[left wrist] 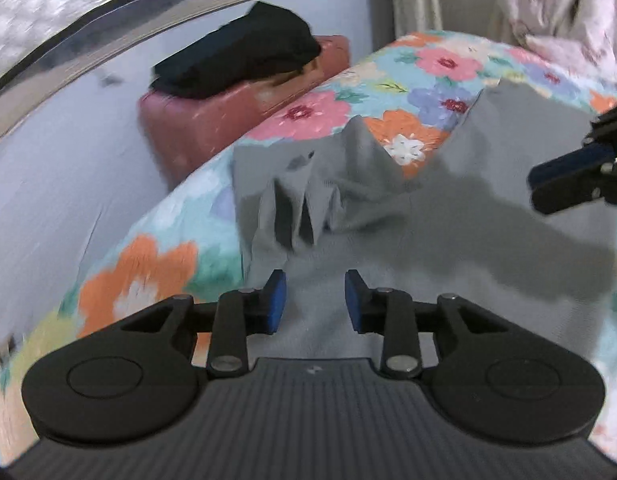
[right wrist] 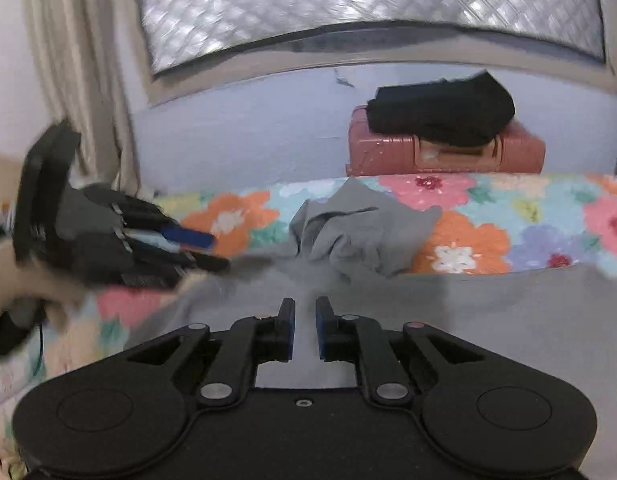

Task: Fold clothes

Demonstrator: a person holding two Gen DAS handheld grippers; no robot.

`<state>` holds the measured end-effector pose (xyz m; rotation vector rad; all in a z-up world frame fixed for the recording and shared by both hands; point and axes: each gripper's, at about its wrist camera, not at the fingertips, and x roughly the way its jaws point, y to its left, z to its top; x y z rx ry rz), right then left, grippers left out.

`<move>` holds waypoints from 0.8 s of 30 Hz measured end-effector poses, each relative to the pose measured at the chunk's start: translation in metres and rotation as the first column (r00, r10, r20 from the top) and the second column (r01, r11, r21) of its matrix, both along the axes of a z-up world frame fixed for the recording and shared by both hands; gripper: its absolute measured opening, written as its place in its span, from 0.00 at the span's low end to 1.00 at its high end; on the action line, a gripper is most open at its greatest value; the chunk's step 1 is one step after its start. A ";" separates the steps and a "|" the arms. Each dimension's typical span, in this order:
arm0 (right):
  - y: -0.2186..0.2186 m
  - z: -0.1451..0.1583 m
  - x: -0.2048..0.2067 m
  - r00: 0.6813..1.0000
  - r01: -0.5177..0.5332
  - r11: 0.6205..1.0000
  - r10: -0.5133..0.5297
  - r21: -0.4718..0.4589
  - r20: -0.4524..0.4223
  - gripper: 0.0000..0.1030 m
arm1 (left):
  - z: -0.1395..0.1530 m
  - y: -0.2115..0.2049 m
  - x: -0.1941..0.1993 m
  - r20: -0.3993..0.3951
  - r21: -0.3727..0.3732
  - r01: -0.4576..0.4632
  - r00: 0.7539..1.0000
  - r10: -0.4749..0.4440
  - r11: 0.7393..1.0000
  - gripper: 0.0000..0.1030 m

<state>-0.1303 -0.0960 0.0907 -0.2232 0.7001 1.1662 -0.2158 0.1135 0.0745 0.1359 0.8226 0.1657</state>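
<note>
Grey garment (left wrist: pixel 448 232) spread over the floral bedspread (left wrist: pixel 156 264), far end bunched into upright folds and creases, near part lying flatter. Left tool (left wrist: pixel 315 300) spread wide just above the near cloth, nothing between its blue pads. Right tool (right wrist: pixel 305 328) narrowed to a slim gap over the grey fabric, pinching nothing visible. Beyond the bed edge, a reddish suitcase (right wrist: pixel 444 156) carrying a folded black garment (right wrist: pixel 440 112). Beige curtain (right wrist: pixel 76 60) hanging at one side; motion blur throughout.
</note>
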 end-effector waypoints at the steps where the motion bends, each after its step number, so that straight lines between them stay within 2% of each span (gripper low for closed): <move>1: 0.011 -0.005 0.006 1.000 -0.022 1.000 0.022 -0.019 0.011 0.20 | -0.006 0.005 0.013 -0.009 0.017 0.010 1.000 -0.010 1.000 0.41; 2: 0.022 -0.010 0.012 0.999 -0.043 0.998 0.044 -0.039 0.021 0.30 | -0.012 0.011 0.026 -0.019 0.033 0.020 1.000 -0.019 0.999 0.42; 4: 0.042 -0.019 0.025 0.997 -0.058 0.996 0.061 -0.067 0.042 0.41 | -0.025 0.022 0.047 -0.052 0.040 0.056 0.997 -0.054 0.998 0.42; 7: 0.071 -0.032 0.049 0.995 -0.083 0.991 0.088 -0.104 0.046 0.44 | -0.043 0.037 0.070 -0.099 0.046 0.103 0.990 -0.098 0.994 0.42; 9: 0.092 -0.044 0.067 0.994 -0.096 0.987 0.101 -0.130 0.030 0.48 | -0.050 0.050 0.078 -0.087 0.020 0.086 0.993 -0.084 0.996 0.41; 11: 0.112 -0.056 0.082 0.995 -0.091 0.983 0.098 -0.161 0.037 0.51 | -0.053 0.067 0.081 -0.046 -0.056 0.054 0.997 -0.056 0.997 0.33; 12: 0.121 -0.062 0.089 0.995 -0.092 0.980 0.099 -0.178 0.031 0.51 | -0.054 0.074 0.081 -0.027 -0.100 0.042 0.999 -0.045 0.994 0.20; 13: 0.131 -0.069 0.096 0.995 -0.094 0.976 0.100 -0.195 0.024 0.51 | -0.055 0.081 0.081 -0.009 -0.144 0.032 0.999 -0.034 0.989 0.13; 14: 0.140 -0.076 0.104 0.996 -0.080 0.974 0.087 -0.213 0.024 0.52 | -0.056 0.086 0.079 0.011 -0.180 0.028 1.000 -0.027 0.983 0.12; 16: 0.150 -0.088 0.114 0.997 -0.071 0.974 0.072 -0.214 -0.005 0.52 | -0.056 0.091 0.077 0.034 -0.201 0.003 0.999 0.004 0.980 0.10; 17: 0.155 -0.094 0.120 0.998 -0.067 0.975 0.064 -0.213 -0.021 0.49 | -0.055 0.094 0.078 0.041 -0.214 -0.009 0.999 0.018 0.977 0.10; 18: 0.156 -0.095 0.120 0.998 -0.070 0.977 0.068 -0.200 -0.015 0.40 | -0.052 0.097 0.076 0.060 -0.226 -0.017 0.998 0.031 0.974 0.10; 19: 0.155 -0.095 0.120 0.997 -0.077 0.979 0.077 -0.191 -0.009 0.02 | -0.048 0.100 0.076 0.085 -0.240 -0.027 0.995 0.048 0.970 0.10; 22: 0.136 -0.079 0.118 0.999 -0.024 0.995 0.027 -0.095 0.035 0.03 | -0.037 0.115 0.079 0.152 -0.307 -0.060 0.982 0.111 0.950 0.09; 24: 0.119 -0.070 0.124 0.999 0.033 0.999 -0.033 -0.020 0.016 0.03 | -0.032 0.122 0.086 0.176 -0.324 -0.087 0.973 0.151 0.942 0.08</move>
